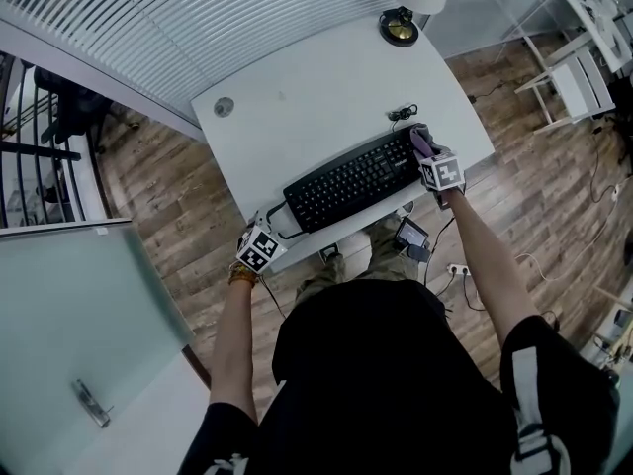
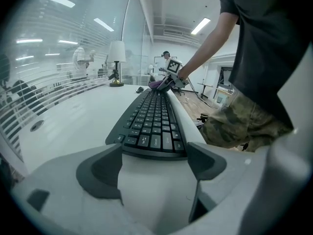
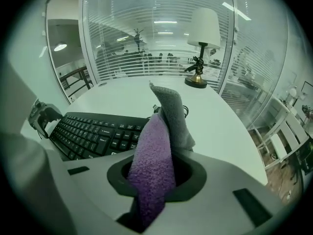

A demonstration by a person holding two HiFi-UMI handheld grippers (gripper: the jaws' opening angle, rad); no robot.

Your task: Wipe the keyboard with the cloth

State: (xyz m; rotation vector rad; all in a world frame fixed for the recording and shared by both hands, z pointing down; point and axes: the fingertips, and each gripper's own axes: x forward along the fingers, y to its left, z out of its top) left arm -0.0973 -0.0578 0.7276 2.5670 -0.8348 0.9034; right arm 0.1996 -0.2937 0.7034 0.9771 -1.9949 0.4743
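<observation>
A black keyboard (image 1: pixel 351 182) lies slantwise on the white desk (image 1: pixel 316 87). My right gripper (image 1: pixel 432 158) is over the keyboard's right end, shut on a purple and grey cloth (image 3: pixel 155 155) that sticks up from between its jaws. In the head view the cloth (image 1: pixel 422 142) rests on the right-hand keys. My left gripper (image 2: pixel 154 163) is at the keyboard's left end (image 2: pixel 151 143), jaws wide apart, with the keyboard's edge just beyond the fingertips. I cannot tell whether they touch it.
A lamp with a brass base (image 1: pixel 401 28) stands at the desk's far edge, and a coiled cable (image 1: pixel 403 114) lies behind the keyboard. A round grommet (image 1: pixel 225 107) is at the far left. Wooden floor surrounds the desk, and a glass wall with blinds runs behind it.
</observation>
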